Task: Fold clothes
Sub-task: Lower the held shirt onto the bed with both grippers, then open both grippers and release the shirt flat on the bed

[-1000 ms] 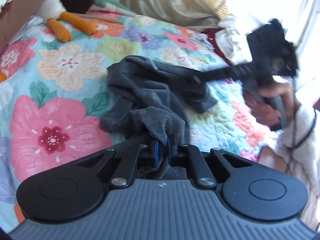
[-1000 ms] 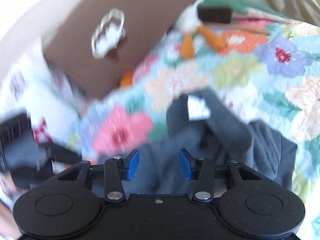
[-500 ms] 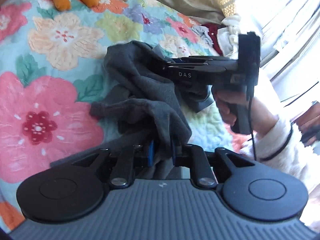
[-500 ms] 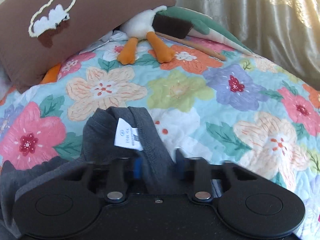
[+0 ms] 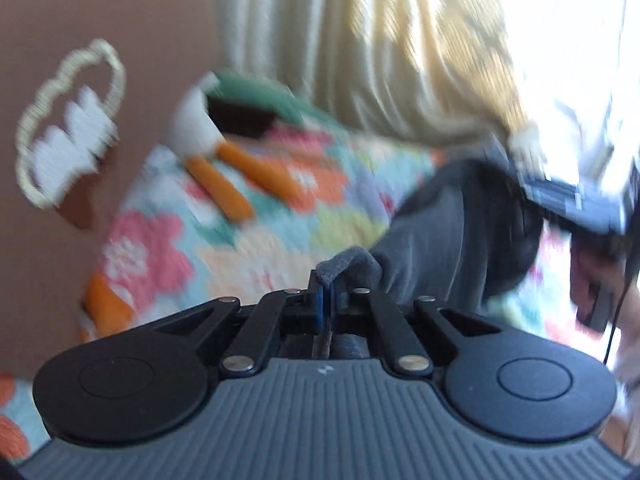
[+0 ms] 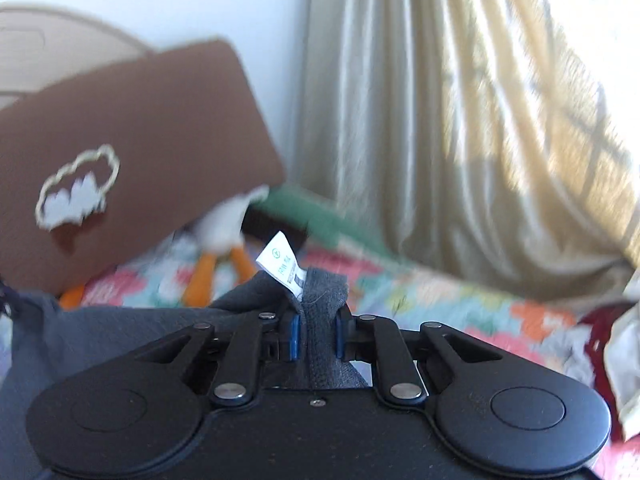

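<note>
The left gripper [image 5: 327,304] is clamped on an edge of the grey garment [image 5: 448,236]. The right gripper [image 6: 317,336] is closing on bunched fabric just below its white label [image 6: 282,266], above the bed [image 6: 420,296].

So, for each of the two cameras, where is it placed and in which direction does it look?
Left wrist view: sits on the left claw, looks along its fingers over the floral quilt toward the curtain; shows the claw shut on the grey garment, and the person's other hand.
Right wrist view: sits on the right claw, faces the brown pillow and curtain; its jaws are closing on the garment near the white label.
Shared: garment, quilt, pillow, curtain, stuffed duck.
</note>
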{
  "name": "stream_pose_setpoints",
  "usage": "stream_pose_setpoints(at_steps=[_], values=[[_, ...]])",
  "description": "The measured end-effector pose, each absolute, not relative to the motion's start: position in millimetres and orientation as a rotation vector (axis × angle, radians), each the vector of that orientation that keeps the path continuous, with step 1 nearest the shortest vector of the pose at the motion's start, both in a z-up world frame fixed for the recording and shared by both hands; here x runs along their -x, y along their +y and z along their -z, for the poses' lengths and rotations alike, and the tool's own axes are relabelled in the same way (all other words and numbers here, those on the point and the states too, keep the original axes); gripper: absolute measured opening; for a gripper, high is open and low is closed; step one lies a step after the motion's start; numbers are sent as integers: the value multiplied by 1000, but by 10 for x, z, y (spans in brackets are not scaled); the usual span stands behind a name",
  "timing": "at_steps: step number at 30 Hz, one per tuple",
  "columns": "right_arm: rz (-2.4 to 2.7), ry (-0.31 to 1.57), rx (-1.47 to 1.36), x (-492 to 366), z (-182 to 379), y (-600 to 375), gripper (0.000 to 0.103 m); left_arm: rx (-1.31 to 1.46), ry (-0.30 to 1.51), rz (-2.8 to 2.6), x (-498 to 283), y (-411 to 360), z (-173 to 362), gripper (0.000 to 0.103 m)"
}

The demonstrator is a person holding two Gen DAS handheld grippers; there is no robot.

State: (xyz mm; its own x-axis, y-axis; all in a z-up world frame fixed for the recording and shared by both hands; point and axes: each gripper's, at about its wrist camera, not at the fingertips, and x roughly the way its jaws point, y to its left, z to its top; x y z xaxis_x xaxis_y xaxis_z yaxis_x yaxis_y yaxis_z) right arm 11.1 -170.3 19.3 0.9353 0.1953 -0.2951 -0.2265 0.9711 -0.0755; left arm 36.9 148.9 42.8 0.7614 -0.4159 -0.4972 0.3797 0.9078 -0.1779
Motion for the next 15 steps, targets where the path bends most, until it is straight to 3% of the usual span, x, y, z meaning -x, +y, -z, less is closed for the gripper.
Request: stream_pose_setpoints(at_steps=[3,6,9,11,13,15], values=[[-177,346,64,-522,-136,-1665,20,-48,425,259,-641,1504,-437,4],[-53,550,37,-955,49,-1587,26,-245,519,181,-949,1304,-126,5],[-33,658,-20,-967,115,-1600,32,-266,549,230,-827,1260,79,9],[-88,687,-62,-806,118,-1655,44,-251,565,258,-683,1276,166,19],[-126,715,-86,-608,131,-1705,50,-261,586,273,-551,1290,231,49],[-141,749,-113,-400,168,-1736,53,-270,592,280,-390,1321,267,61]])
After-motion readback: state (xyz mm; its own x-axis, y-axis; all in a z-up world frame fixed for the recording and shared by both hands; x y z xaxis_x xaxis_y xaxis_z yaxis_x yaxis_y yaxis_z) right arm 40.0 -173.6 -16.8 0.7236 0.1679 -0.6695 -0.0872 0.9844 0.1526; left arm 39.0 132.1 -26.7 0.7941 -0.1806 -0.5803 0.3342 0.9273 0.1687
